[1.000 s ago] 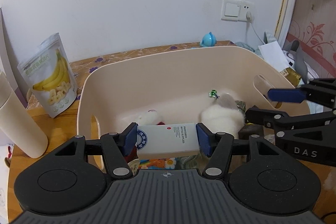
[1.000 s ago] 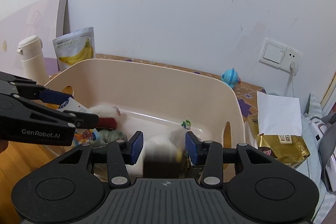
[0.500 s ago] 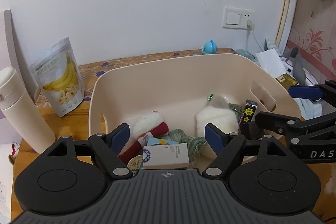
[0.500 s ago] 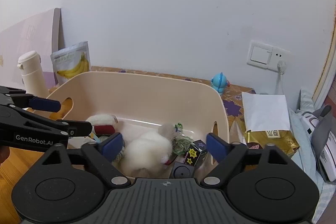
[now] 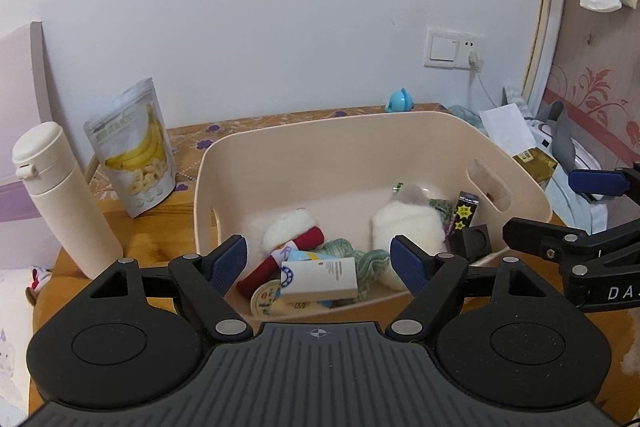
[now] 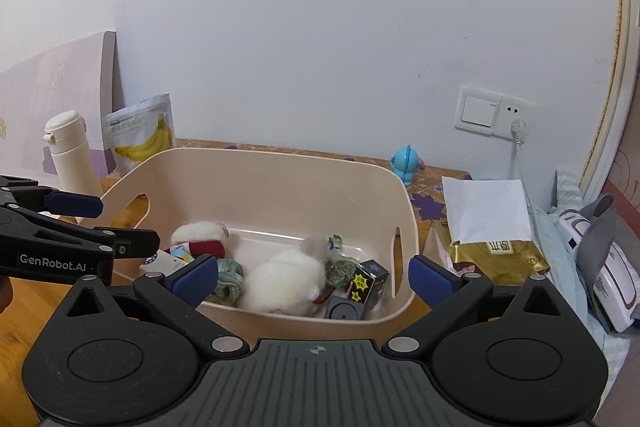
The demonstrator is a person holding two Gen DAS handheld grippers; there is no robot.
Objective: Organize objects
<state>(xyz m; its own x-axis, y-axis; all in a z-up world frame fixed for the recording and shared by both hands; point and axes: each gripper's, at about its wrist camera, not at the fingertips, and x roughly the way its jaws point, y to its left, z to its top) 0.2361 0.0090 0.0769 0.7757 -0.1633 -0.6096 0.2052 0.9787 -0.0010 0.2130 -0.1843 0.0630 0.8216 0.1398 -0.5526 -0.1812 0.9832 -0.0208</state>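
Note:
A beige plastic bin [image 5: 352, 143] [image 6: 280, 183] stands on the wooden table. In it lie a white box [image 5: 320, 279], a white and red plush [image 5: 292, 231], a green cloth [image 5: 352, 255], a white fluffy toy [image 5: 408, 227] [image 6: 284, 279], a black starred box [image 5: 464, 211] [image 6: 366, 285] and a dark cube [image 5: 474, 239] [image 6: 342, 309]. My left gripper [image 5: 320, 261] is open and empty above the bin's near edge. My right gripper [image 6: 312, 275] is open and empty, also above the near edge.
A cream bottle [image 5: 60, 195] and a banana chips bag [image 5: 134, 147] stand left of the bin. A blue toy [image 6: 406, 163] stands behind it. A white and gold packet [image 6: 488, 227] and clutter lie to the right. A wall socket [image 6: 488, 113] has a plugged cable.
The left gripper let go of the white box, which now lies in the bin. The right gripper opened and released a dark box. Both grippers pulled back and up.

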